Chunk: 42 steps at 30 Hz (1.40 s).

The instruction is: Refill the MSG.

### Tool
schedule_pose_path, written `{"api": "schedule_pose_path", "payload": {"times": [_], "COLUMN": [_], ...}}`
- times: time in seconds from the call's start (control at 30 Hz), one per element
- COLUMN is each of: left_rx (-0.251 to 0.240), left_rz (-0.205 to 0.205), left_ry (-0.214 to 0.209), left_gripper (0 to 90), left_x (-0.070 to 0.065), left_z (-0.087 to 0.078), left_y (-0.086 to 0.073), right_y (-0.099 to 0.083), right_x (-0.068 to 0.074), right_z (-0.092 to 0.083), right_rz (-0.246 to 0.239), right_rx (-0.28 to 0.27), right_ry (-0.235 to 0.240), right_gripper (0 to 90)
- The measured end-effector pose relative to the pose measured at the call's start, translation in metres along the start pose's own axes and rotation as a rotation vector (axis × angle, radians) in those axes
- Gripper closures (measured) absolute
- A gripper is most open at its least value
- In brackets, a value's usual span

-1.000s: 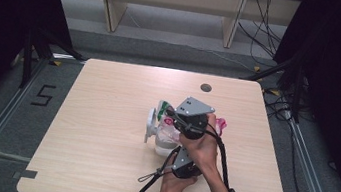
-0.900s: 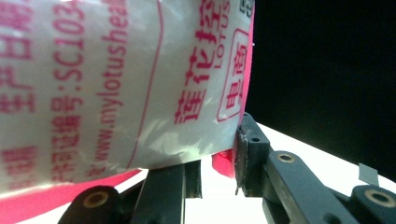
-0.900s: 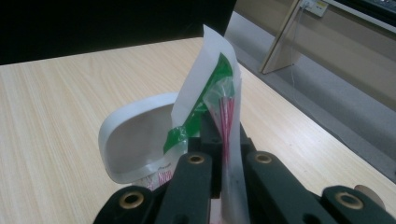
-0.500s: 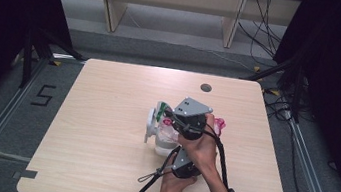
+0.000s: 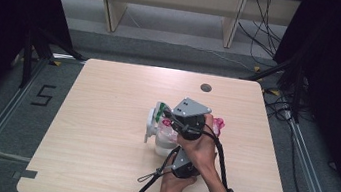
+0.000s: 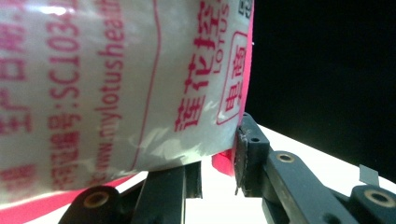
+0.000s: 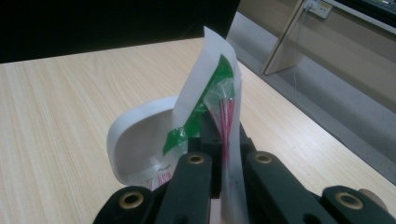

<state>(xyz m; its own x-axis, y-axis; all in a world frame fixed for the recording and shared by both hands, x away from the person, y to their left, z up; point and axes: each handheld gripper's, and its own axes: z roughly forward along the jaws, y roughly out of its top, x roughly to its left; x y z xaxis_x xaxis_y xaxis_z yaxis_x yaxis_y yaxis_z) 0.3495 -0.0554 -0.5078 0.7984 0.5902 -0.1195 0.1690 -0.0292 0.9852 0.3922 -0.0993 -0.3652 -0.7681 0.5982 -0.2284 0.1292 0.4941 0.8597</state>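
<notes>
Jaws of both grippers [image 5: 170, 124] [image 5: 171, 146] pinch the plastic packet [image 5: 165, 134].

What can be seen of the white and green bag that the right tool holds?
The white and green bag looks like a thin, glossy plastic pouch: white, with a green patch and fine red lines at its clear edge. It stands upright on edge above the wooden table, near the table's middle. The right tool is shut on its lower part, the black jaws pressing it from both sides. A white rounded piece curves out beside it.
</notes>
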Motion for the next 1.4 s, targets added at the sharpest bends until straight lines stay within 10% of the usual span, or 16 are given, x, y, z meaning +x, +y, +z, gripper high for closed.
{"api": "schedule_pose_path", "payload": {"times": [0.13,0.17,0.23,0.4,0.5,1.4], "left_rx": [-0.003,0.003,0.001,-0.011,0.002,-0.002], "left_rz": [-0.084,-0.007,0.001,-0.052,-0.005,-0.013], "left_ry": [-0.027,-0.003,0.0,0.026,-0.002,0.004], "left_gripper": [74.6,74.6,74.6,74.6,74.6,74.6], "left_x": [-0.0043,-0.0001,0.0001,-0.0026,-0.0001,0.0005], "left_z": [0.0023,-0.0002,-0.0003,0.0006,-0.0001,-0.0003], "left_y": [-0.0018,-0.0003,0.0002,-0.0008,0.0001,0.001], "right_y": [-0.0009,-0.001,0.0,-0.0006,-0.0002,0.0011], "right_x": [-0.0003,0.0,0.0,-0.0007,-0.0004,0.0007], "right_z": [0.0018,0.0019,0.0001,0.0011,0.0001,0.0004], "right_rz": [-0.006,-0.005,-0.005,-0.006,0.001,0.0], "right_rx": [0.013,0.008,-0.002,0.002,-0.002,0.0], "right_ry": [0.005,0.0,-0.001,0.0,0.001,0.01], "right_gripper": [90.0,90.0,90.0,90.0,90.0,90.0]}}
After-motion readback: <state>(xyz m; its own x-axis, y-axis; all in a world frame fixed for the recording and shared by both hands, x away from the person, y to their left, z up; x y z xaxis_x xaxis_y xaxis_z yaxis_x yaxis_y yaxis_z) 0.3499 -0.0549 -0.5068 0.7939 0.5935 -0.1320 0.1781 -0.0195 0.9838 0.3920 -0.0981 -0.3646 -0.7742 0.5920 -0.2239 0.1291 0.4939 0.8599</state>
